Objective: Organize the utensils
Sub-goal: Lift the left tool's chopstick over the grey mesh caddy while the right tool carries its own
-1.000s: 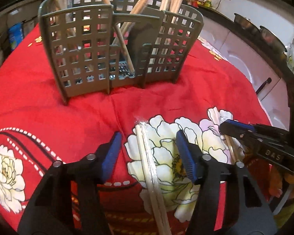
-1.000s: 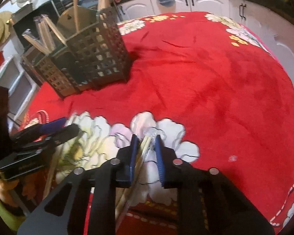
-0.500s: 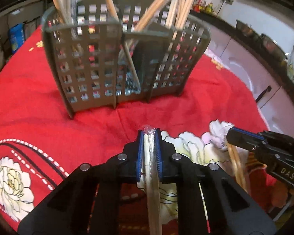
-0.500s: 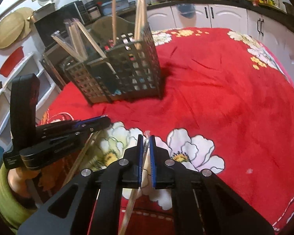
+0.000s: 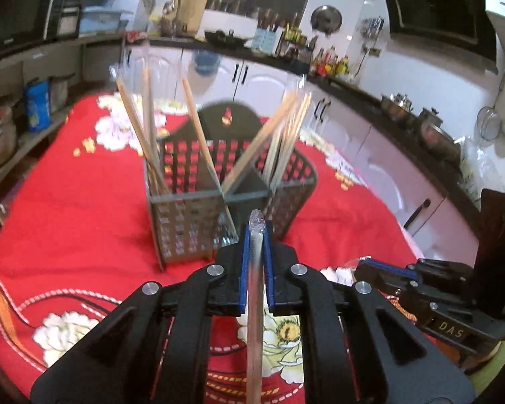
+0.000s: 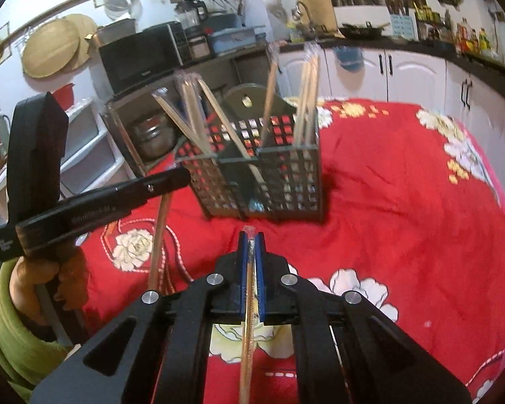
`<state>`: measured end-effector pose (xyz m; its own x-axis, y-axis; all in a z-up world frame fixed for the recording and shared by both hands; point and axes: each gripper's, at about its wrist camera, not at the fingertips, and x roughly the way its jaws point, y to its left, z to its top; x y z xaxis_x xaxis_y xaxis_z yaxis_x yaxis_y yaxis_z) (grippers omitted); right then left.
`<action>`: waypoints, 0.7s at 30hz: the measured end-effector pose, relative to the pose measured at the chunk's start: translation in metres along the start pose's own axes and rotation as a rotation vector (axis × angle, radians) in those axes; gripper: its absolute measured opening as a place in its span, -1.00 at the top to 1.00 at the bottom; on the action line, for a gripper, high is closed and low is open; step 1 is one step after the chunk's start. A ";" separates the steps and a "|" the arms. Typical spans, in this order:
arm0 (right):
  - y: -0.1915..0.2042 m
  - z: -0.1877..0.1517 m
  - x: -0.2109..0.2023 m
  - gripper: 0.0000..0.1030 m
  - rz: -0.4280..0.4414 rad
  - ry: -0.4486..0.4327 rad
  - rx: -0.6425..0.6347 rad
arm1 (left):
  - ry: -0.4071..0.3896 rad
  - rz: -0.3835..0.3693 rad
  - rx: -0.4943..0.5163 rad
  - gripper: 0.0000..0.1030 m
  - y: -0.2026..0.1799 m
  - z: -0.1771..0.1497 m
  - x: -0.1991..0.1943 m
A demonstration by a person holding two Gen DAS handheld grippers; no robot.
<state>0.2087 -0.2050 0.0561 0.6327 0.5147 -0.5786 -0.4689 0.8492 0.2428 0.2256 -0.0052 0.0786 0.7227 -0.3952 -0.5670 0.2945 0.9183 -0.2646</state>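
Note:
A grey slotted utensil caddy (image 5: 192, 215) (image 6: 286, 185) stands on the red flowered tablecloth (image 5: 77, 208), with several plastic-wrapped wooden chopsticks leaning in its compartments. My left gripper (image 5: 256, 232) is shut on a wrapped pair of chopsticks (image 5: 255, 320), held in the air just short of the caddy. My right gripper (image 6: 250, 239) is shut on another wrapped pair of chopsticks (image 6: 247, 336), also lifted in front of the caddy. In the right wrist view the left gripper (image 6: 171, 176) shows at the left with its chopsticks hanging below it.
The round table's edge drops off to the right near white cabinets (image 5: 380, 168). Shelves with pots and a blue packet (image 5: 37, 104) stand to the left. A hand in a green sleeve (image 6: 13, 320) holds the left tool. A microwave (image 6: 141, 54) sits behind the table.
The left gripper shut on the chopsticks that lay on the cloth. Both grippers then rose off the table with their chopsticks, and the caddy's open top came into view.

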 end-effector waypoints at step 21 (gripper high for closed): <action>0.028 0.090 -0.057 0.92 0.011 -0.295 -0.089 | -0.272 -0.003 0.036 0.93 -0.007 0.092 -0.069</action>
<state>0.2146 -0.1999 0.1664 0.7731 0.5466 -0.3218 -0.5204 0.8366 0.1708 0.2317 0.0182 0.1914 0.8617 -0.3812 -0.3350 0.3154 0.9194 -0.2349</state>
